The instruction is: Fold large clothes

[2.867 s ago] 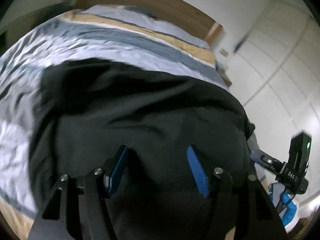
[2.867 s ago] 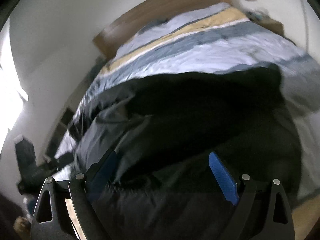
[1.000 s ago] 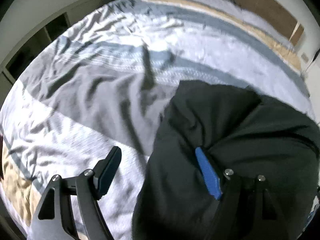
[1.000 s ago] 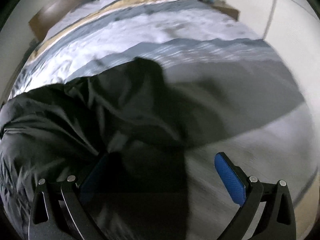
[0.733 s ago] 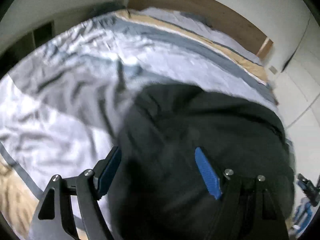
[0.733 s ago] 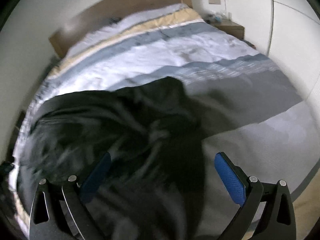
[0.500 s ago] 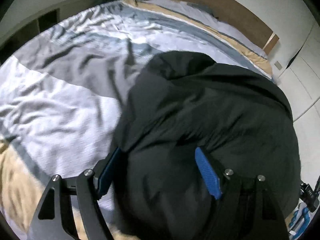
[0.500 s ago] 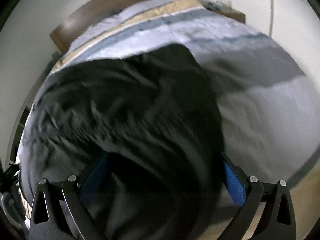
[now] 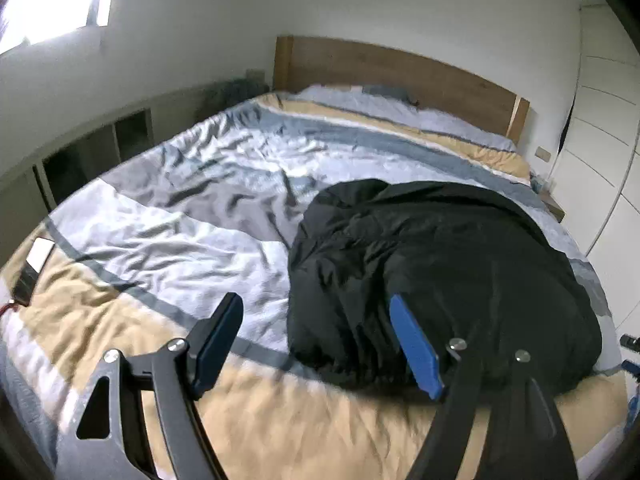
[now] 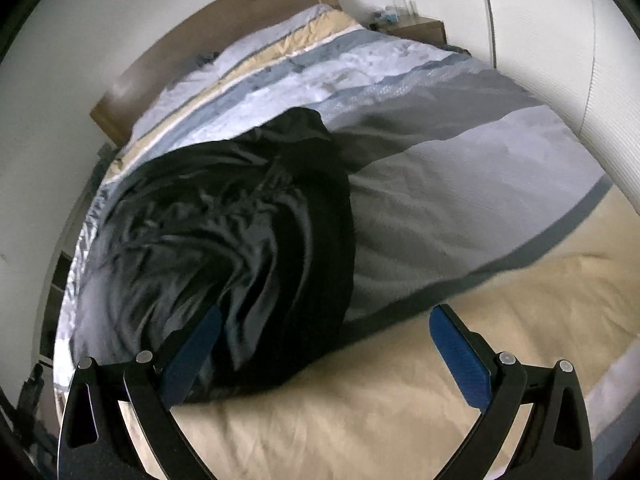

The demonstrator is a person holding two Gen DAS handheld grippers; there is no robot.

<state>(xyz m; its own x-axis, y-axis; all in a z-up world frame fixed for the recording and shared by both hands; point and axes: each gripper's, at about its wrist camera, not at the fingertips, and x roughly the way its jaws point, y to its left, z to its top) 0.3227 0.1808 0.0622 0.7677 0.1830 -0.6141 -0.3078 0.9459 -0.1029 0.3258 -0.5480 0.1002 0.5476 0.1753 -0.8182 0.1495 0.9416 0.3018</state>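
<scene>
Striped bedding (image 9: 248,184) in grey, white and tan covers the bed, and from our left wrist we see the wooden headboard (image 9: 400,72), low shelving along the wall (image 9: 100,144) and a phone (image 9: 38,254) at the bed's edge. Our left tool (image 9: 316,344) hangs with fingers apart, clamping nothing, above the near edge of the crumpled black garment (image 9: 440,256). From our right wrist, a nightstand (image 10: 416,28) shows instead; our right tool (image 10: 324,356) is likewise spread and empty, the garment (image 10: 224,240) lying heaped beside its left finger.

Left gripper (image 9: 316,340), right gripper (image 10: 326,344) — black frames, blue finger pads, silver screws
</scene>
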